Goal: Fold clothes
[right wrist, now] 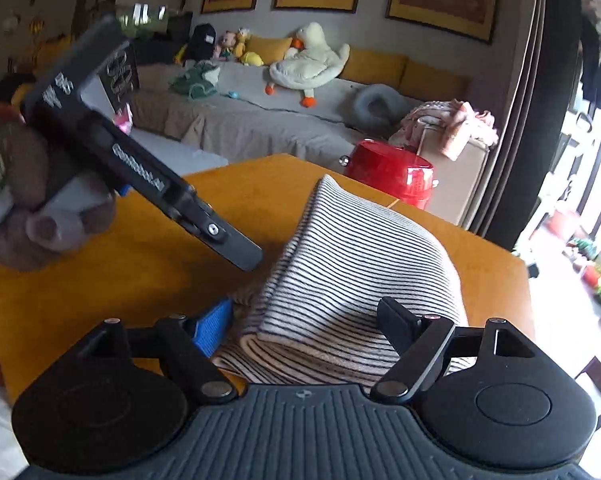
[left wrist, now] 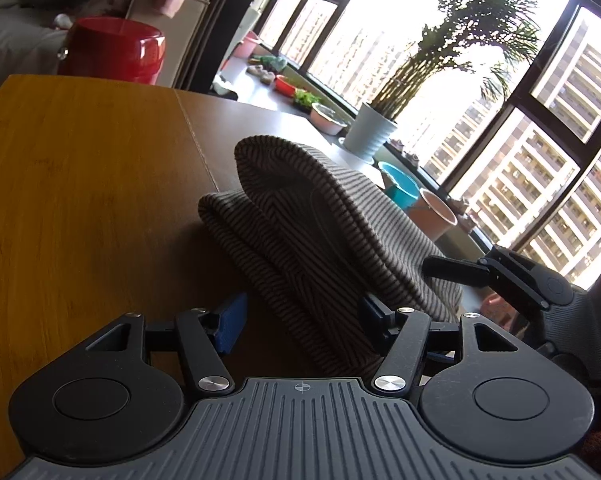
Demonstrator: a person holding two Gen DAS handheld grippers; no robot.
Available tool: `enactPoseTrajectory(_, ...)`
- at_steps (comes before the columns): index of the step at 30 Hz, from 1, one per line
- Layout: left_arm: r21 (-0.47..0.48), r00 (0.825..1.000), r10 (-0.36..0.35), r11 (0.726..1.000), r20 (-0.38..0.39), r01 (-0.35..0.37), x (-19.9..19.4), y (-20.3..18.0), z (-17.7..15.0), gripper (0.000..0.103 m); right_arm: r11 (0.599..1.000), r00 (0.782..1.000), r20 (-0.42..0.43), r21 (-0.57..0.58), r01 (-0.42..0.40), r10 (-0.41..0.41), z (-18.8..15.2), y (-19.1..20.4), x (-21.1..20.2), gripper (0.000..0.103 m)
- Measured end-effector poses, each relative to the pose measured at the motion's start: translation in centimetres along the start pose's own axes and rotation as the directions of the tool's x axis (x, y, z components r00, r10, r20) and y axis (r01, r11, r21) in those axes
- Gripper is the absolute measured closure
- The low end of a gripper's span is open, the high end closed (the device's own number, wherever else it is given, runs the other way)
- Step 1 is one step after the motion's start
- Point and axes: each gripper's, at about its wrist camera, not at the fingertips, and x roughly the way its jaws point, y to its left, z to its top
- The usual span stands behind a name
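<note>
Hiding its near edge under both tools, the striped garment (left wrist: 300,240) lies folded and humped on the wooden table (left wrist: 80,200). A red bucket (right wrist: 392,172) stands beyond; its contents cannot be seen. Left gripper (left wrist: 300,320) and right gripper (right wrist: 312,324) both spread wide, straddling the cloth without pinching it.
</note>
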Motion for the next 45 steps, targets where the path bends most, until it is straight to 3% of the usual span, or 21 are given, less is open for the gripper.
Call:
enactPoseTrajectory(3,0.010,1.000,-0.020,1.000,-0.001,0.020,-0.1,-0.3,-0.2,0.038,0.995,1.000,0.006,0.097,-0.018,0.017,0.4,-1.5,-0.5,0.050)
enactPoseTrajectory(4,0.014,0.999,-0.035,0.999,-0.003,0.035,-0.2,-0.4,-0.2,0.038,0.978,0.998,0.022,0.195,-0.068,0.065,0.7,-2.8,-0.9,0.070)
enactPoseTrajectory(5,0.016,0.998,-0.055,0.998,-0.009,0.055,0.0,-0.5,-0.3,0.040,0.949,0.994,0.039,0.297,-0.109,0.102,0.9,-4.3,-1.3,0.080)
enactPoseTrajectory(8,0.020,0.992,-0.122,0.992,-0.041,0.122,1.1,-1.0,-0.6,0.050,0.858,0.989,0.093,0.492,-0.146,0.115,1.1,-7.8,-1.6,0.091)
enactPoseTrajectory(10,0.029,0.986,-0.147,0.988,-0.076,0.150,2.4,-1.4,-1.1,0.059,0.817,0.984,0.131,0.550,-0.175,0.123,1.6,-9.0,-1.6,0.093)
enactPoseTrajectory(15,0.056,0.985,-0.135,0.988,-0.107,0.142,4.4,-2.3,-1.6,0.057,0.722,0.933,0.209,0.592,-0.359,0.293,3.6,-8.8,-0.8,0.093)
enactPoseTrajectory(17,0.049,0.985,-0.139,0.988,-0.106,0.145,4.4,-2.2,-1.6,0.055,0.667,0.910,0.183,0.628,-0.400,0.372,3.1,-8.3,1.4,0.092)
enactPoseTrajectory(22,0.082,0.985,-0.133,0.986,-0.113,0.143,3.2,-2.1,-2.1,0.053,0.633,0.900,0.073,0.687,-0.357,0.429,0.6,-7.1,6.1,0.094)
enactPoseTrajectory(24,0.102,0.985,-0.128,0.985,-0.118,0.140,2.3,-2.1,-2.1,0.048,0.647,0.906,0.074,0.676,-0.353,0.416,0.2,-6.9,5.6,0.095)
enactPoseTrajectory(28,0.118,0.994,-0.089,0.988,-0.059,0.096,-1.2,-1.4,-1.7,0.032,0.795,0.937,0.028,0.522,-0.310,0.347,0.2,-4.7,4.2,0.095)
enactPoseTrajectory(33,0.062,0.998,-0.048,0.997,0.030,0.046,-2.9,-1.3,0.5,0.032,0.931,0.972,0.021,0.285,-0.228,0.232,0.6,-0.8,2.7,0.092)
enactPoseTrajectory(36,0.097,1.000,-0.016,0.995,0.009,0.015,-0.8,-2.6,1.4,0.044,0.954,0.976,0.033,0.207,-0.217,0.215,0.9,0.1,1.5,0.081)
enactPoseTrajectory(39,0.132,0.999,0.017,0.991,-0.037,-0.012,1.3,-3.1,1.1,0.053,0.959,0.975,0.056,0.179,-0.222,0.216,1.1,-1.4,-0.8,0.062)
enactPoseTrajectory(42,0.101,0.998,0.014,0.995,-0.058,-0.008,2.0,-2.4,0.7,0.054,0.944,0.972,0.109,0.235,-0.230,0.210,1.3,-4.8,-3.4,0.048)
enactPoseTrajectory(44,0.086,0.998,0.011,0.996,-0.064,-0.006,2.1,-2.0,0.4,0.052,0.929,0.979,0.136,0.318,-0.189,0.153,1.3,-7.6,-4.4,0.024)
enactPoseTrajectory(45,0.083,0.998,0.012,0.997,-0.065,-0.007,2.1,-2.0,0.3,0.052,0.916,0.982,0.140,0.365,-0.167,0.123,1.1,-8.9,-4.3,0.020)
